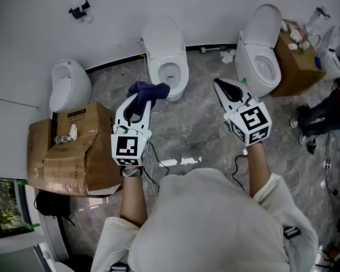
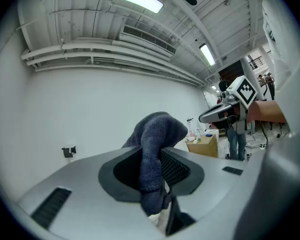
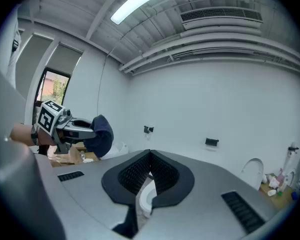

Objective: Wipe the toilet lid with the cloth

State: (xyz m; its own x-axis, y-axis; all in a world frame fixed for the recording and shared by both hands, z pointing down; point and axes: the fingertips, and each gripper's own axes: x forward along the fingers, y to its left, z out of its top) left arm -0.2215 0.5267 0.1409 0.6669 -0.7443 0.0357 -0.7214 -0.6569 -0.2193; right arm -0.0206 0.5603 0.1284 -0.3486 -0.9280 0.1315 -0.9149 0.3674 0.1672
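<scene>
Both tongs point forward — my left gripper, clamped on the dark blue cloth, hangs just before the middle toilet, whose raised lid stands straight ahead of it, nearer than to my right gripper, jaws pressed together on nothing.

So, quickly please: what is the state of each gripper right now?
Left gripper: closed, holding the dark blue cloth.
Right gripper: closed, holding nothing.
</scene>
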